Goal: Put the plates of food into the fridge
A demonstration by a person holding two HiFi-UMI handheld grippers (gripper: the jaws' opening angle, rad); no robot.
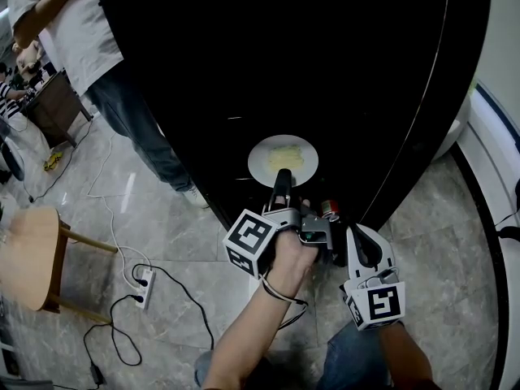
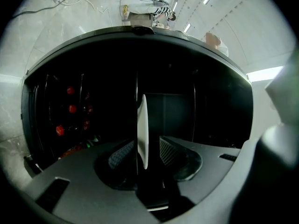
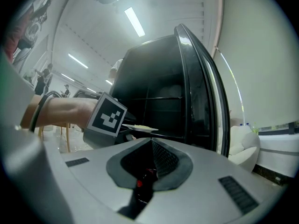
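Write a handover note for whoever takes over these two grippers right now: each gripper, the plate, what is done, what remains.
Left gripper: fingers open, the plate's rim between them, not clamped.
Right gripper: shut, empty, outside the fridge beside the left wrist.
Plate of food: inside the open fridge; I can't tell whether it sits fully on a shelf.
Done: this plate is in.
Left: check that it is seated, then draw the left gripper out. No other plates are in view.

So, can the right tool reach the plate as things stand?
Probably yes: the fridge is open and the plate shows a bare right rim; the left tool straddles only its near rim.
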